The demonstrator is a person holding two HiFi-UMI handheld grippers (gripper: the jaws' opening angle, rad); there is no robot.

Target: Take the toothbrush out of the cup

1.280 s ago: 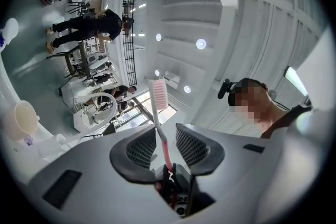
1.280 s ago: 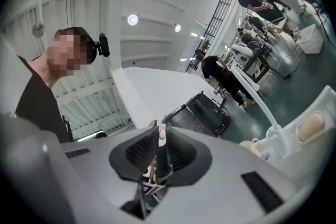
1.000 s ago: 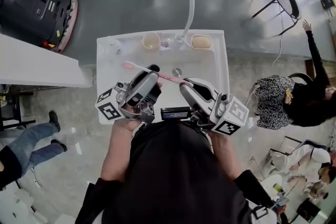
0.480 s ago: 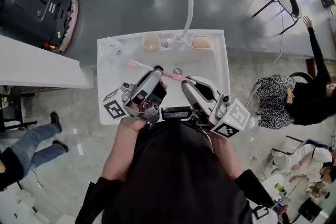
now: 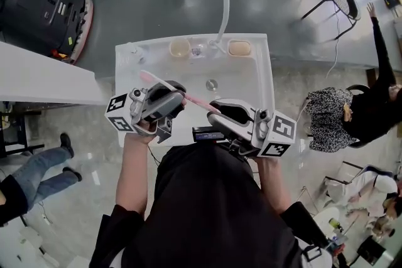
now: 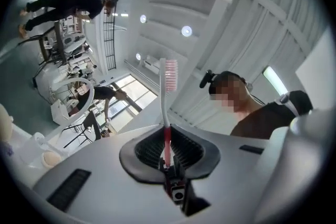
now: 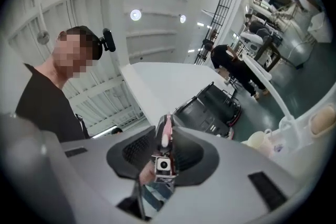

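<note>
Toothbrush (image 5: 195, 101) above sink (image 5: 254, 85): left gripper (image 5: 176, 94), jaws just closing, pinches its shaft; right gripper (image 5: 218, 113), jaws just opening, stands spread about the handle end

toothbrush (image 5: 191, 99): glossy pink/white plastic. left tongs (image 6: 167, 144): smooth matt grey plastic, ribbed matt black pads (image 6: 185, 150). sink (image 5: 246, 81): glossy white. floor (image 5: 157, 3): polished grey.
</note>
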